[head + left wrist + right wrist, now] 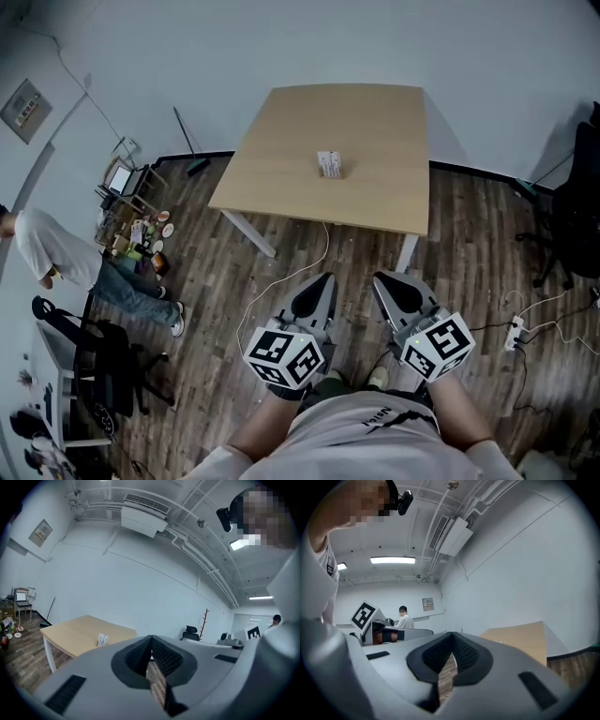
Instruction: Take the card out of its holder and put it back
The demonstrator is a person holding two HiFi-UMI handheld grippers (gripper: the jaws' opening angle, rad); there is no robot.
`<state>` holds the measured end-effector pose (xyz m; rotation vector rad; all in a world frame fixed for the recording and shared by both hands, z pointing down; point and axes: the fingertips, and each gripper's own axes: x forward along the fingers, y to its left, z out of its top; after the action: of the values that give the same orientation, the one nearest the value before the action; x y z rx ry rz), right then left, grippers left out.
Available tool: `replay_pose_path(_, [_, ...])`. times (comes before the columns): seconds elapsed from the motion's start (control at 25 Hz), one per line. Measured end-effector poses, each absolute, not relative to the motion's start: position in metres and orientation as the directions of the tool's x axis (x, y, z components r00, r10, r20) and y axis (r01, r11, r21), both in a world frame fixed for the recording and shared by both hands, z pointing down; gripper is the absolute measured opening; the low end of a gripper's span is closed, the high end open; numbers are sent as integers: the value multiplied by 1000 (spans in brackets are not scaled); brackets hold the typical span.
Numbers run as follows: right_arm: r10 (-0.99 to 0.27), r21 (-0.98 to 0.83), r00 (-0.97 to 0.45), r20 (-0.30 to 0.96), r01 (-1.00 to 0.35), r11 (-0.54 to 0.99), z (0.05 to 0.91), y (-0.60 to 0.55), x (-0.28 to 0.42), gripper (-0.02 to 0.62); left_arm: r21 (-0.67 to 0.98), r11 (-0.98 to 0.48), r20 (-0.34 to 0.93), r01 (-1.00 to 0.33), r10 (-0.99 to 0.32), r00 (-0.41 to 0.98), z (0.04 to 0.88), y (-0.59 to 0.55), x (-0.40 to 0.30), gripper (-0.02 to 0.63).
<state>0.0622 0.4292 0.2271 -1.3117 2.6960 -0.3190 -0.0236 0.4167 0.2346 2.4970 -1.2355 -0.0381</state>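
A small white card holder [329, 164] with a card standing in it sits near the middle of the light wooden table [281, 187]. Both grippers hang well short of the table, over the wooden floor close to my body. My left gripper [323, 279] and right gripper [385, 279] lie side by side, each shut with nothing between its jaws. In the left gripper view the card holder [102, 640] shows far off on the table [75, 632], beyond the shut left gripper [151, 640]. The right gripper view shows the shut right gripper [452, 638] and the table's corner [520, 637].
A person [56, 251] bends over beside a clutter of small items [136, 234] at the left. Black office chairs stand at the lower left [103, 361] and at the right [574, 206]. A power strip [515, 333] and cables lie on the floor.
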Motion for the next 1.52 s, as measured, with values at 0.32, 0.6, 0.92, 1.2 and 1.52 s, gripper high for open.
replay_pose_path(0.32, [-784,-265,-620,-1,-756,598,236,405,62,12,320,-539,141,-779,-786,602,242,396,-27,14])
replay_pose_path(0.6, [-792,-249,-609,35,-773,583,249,346,45,12,327,-566,137,-756,-764,631,254,334,-33,14])
replay_pose_path(0.92, [-811,-227,-582,57,-798,558,252,246,9,12,289,-615,138,-734,-732,667,260,226,-63,14])
replay_pose_path(1.2, [-838,-228,-540,79,-828,512,258,181,-21,12,296,-660,146,-691,-683,715,267,161,-90,14])
replay_pose_path(1.52, [-832,-184,-542,116,-835,519,270,131,-19,12,311,-672,169,-672,-657,735,285,116,-90,14])
